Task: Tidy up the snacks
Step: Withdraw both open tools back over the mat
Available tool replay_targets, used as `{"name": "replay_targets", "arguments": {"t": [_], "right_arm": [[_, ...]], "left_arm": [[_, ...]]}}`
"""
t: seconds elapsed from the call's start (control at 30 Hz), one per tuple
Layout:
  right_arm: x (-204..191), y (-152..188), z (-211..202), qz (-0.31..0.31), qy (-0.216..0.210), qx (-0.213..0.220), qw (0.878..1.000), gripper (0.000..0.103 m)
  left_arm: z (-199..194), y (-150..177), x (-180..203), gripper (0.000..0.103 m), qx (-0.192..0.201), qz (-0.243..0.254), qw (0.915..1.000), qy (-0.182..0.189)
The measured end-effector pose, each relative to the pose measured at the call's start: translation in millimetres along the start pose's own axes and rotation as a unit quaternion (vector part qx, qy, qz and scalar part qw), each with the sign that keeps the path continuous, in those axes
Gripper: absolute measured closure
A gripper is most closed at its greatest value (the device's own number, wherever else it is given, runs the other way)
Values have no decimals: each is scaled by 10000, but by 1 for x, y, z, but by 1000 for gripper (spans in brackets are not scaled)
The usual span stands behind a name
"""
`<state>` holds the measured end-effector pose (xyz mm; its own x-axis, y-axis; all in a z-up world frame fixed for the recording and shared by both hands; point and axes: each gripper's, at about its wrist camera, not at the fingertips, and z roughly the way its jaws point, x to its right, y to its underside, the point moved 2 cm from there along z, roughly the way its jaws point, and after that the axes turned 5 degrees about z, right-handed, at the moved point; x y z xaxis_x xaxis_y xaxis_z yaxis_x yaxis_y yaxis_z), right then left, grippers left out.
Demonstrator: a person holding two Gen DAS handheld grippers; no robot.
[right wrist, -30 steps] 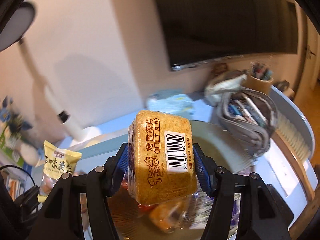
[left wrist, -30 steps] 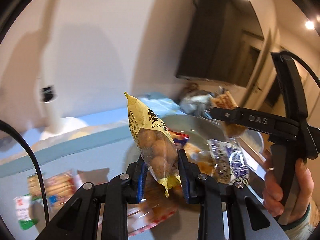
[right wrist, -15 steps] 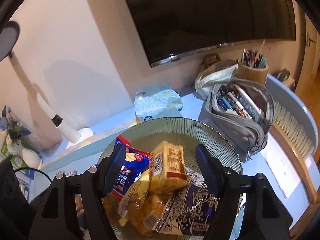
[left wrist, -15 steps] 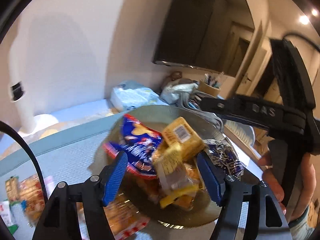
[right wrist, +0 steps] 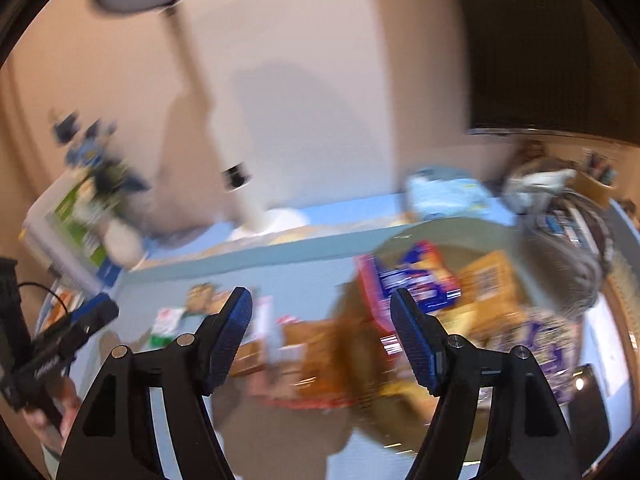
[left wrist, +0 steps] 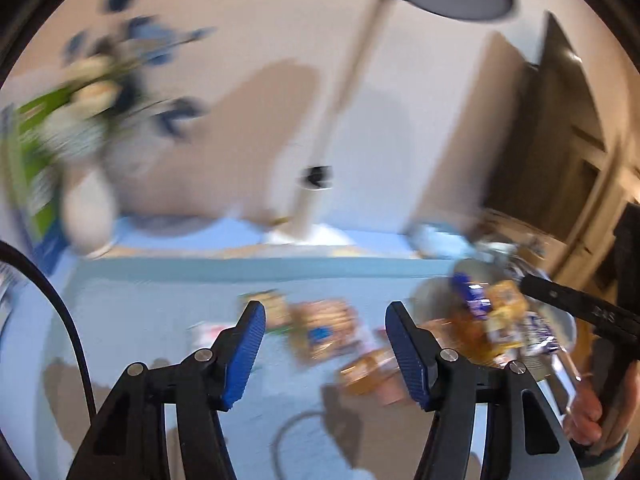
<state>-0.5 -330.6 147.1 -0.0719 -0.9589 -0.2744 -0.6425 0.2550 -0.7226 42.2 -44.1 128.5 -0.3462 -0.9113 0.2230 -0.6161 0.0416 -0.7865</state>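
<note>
Both views are blurred by motion. My left gripper (left wrist: pixel 325 312) hangs over the blue table with its jaws closing and nothing between them. Beyond its fingertips lie loose snack packs (left wrist: pixel 320 328) and an orange pack (left wrist: pixel 368 368). The glass plate (left wrist: pixel 436 284) with piled snacks (left wrist: pixel 496 320) is at the right, under the other gripper's black arm (left wrist: pixel 580 312). My right gripper (right wrist: pixel 321 296) is open and empty, with flat packs (right wrist: pixel 304 344) below it. To its right, the plate (right wrist: pixel 440 228) holds a blue packet (right wrist: pixel 416 280) and a brown biscuit pack (right wrist: pixel 488 276).
A white lamp (right wrist: pixel 244 184) stands at the back edge of the table. A vase of flowers (left wrist: pixel 88 216) is at the far left. A tissue pack (right wrist: pixel 444 192) and a grey pencil case (right wrist: pixel 568 240) sit behind the plate. A dark screen (right wrist: pixel 552 40) hangs on the wall.
Both grippers opened over the plate and let go of their packs, which now lie in the pile. Both then swung left, and the plate has slid to the right of each view.
</note>
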Motion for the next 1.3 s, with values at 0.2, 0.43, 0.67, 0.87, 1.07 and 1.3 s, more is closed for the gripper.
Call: {"name": "replay_targets", "arguments": {"t": [0.2,0.43,0.67,0.87,1.07,1.3], "right_arm": [[-59,51,39,-399,-421,-318,9978,32],[-100,117,88,-1376,-399,-473,9886,32],[-102,129,98,-1563,-299,-408,9864,29],[-99,130,99,-1474,-344,-467,9874,29],[-95,128,101,-1347,-363,-523,9888,29],[-93,127,99,-1298,-411,-526,9893,29]], "left_arm": [[11,55,-61,43,-455,-333,9962,-658],[45,97,-81,43,-800,-461,9912,-947],[44,101,-79,42,-621,-463,9930,-887],[46,98,-73,42,-678,-311,9929,-925],[47,99,-75,42,-703,-346,9926,-925],[46,98,-76,42,-717,-387,9921,-953]]}}
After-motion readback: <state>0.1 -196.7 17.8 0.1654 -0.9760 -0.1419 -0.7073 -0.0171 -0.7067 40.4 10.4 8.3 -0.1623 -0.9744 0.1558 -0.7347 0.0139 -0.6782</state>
